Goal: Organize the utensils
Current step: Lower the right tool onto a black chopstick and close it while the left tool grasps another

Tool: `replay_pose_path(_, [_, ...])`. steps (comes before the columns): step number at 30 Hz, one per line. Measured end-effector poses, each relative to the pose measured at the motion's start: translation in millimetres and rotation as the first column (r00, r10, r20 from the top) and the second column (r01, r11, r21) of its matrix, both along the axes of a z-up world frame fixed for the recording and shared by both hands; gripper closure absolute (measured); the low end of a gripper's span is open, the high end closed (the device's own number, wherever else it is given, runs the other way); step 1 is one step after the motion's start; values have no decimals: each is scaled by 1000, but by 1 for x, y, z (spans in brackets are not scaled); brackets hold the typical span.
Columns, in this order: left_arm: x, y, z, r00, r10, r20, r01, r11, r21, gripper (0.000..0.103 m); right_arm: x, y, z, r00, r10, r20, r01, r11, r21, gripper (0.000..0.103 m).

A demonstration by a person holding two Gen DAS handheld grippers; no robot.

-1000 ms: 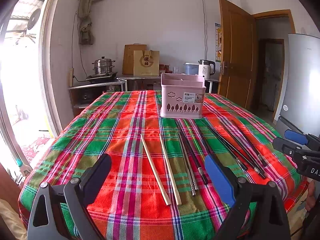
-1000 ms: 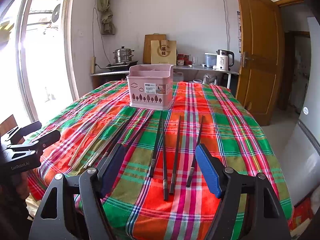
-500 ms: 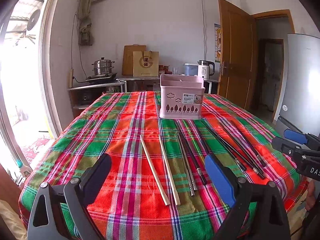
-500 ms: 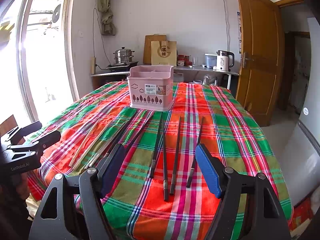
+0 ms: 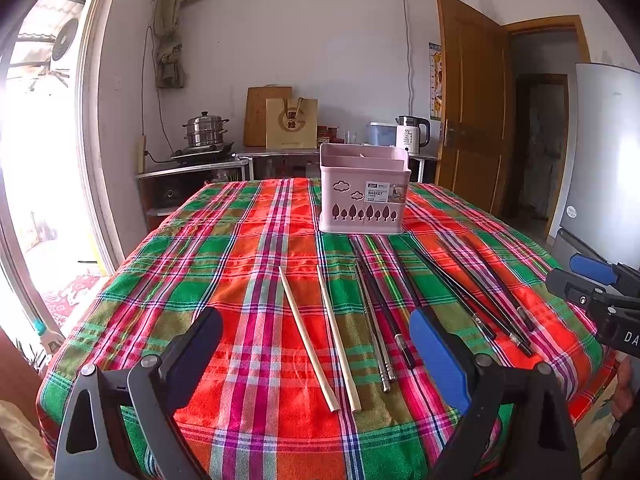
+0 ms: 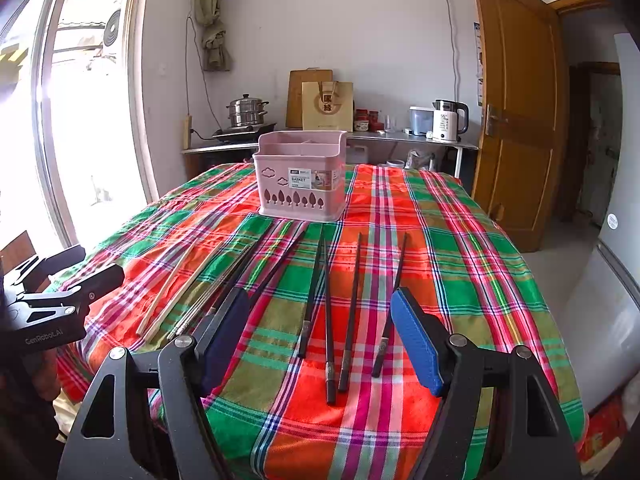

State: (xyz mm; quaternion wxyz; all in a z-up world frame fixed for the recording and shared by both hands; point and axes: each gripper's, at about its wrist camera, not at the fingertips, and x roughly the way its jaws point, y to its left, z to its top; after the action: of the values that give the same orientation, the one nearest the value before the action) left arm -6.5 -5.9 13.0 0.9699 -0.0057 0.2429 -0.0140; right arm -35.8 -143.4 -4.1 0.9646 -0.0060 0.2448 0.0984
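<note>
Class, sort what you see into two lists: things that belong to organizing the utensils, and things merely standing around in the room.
Belong to the job:
pink basket
wooden chopsticks
metal chopsticks
black chopsticks
left gripper, open
right gripper, open

Just standing about:
steamer pot
kettle
paper bag
cutting board

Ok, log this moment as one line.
phase: pre-grasp | left claw: open, empty | right claw: open, empty | chopsticks: all on tablecloth | pink basket: upright, far end
</note>
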Motion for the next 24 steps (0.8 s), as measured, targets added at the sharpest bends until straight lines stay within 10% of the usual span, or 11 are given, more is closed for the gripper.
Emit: replay_pose_path(24, [134,-13,-16,959,-144,-243,140,990,-32,17,87,-5,-12,992,32,-119,-37,998,-41,38])
